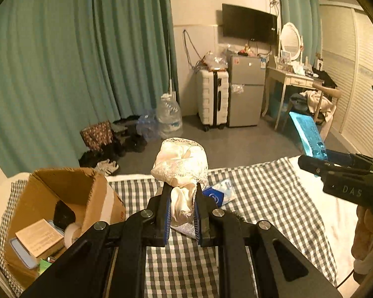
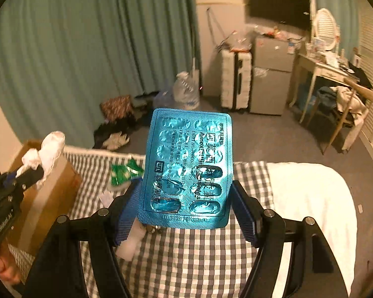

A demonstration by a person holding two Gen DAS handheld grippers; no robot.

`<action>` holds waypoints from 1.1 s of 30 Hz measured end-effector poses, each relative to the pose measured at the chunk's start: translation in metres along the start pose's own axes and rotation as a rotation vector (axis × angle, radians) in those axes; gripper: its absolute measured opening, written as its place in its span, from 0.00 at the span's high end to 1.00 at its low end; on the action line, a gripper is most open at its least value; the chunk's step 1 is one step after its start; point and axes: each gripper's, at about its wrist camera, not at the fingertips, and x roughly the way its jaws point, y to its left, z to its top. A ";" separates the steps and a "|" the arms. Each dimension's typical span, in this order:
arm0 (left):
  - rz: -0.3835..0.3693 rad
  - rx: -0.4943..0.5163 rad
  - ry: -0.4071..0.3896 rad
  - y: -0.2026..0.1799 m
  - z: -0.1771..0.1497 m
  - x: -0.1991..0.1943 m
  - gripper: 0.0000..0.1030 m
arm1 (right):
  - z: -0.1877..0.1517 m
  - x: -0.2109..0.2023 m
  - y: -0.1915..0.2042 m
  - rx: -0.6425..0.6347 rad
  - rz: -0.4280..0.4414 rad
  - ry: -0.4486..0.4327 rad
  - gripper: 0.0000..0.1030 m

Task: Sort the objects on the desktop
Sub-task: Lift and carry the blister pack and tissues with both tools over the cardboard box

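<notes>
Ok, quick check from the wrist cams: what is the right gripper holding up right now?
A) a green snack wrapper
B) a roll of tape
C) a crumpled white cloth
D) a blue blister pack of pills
D: the right gripper has the blue blister pack standing between its blue pads, above the checked cover; the white cloth is in the left gripper.
</notes>
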 end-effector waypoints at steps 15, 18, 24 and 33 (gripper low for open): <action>0.089 -0.024 -0.116 0.029 0.007 -0.049 0.86 | 0.016 -0.039 0.019 0.124 -0.002 -0.134 0.32; 0.086 -0.057 -0.106 0.048 0.008 -0.050 0.86 | 0.018 -0.044 0.022 0.138 0.001 -0.158 0.32; 0.134 -0.033 -0.102 0.078 -0.006 -0.052 0.86 | 0.025 -0.050 0.038 0.141 0.004 -0.190 0.32; 0.132 -0.055 -0.100 0.117 -0.002 -0.065 0.86 | 0.025 -0.050 0.071 0.098 0.026 -0.195 0.32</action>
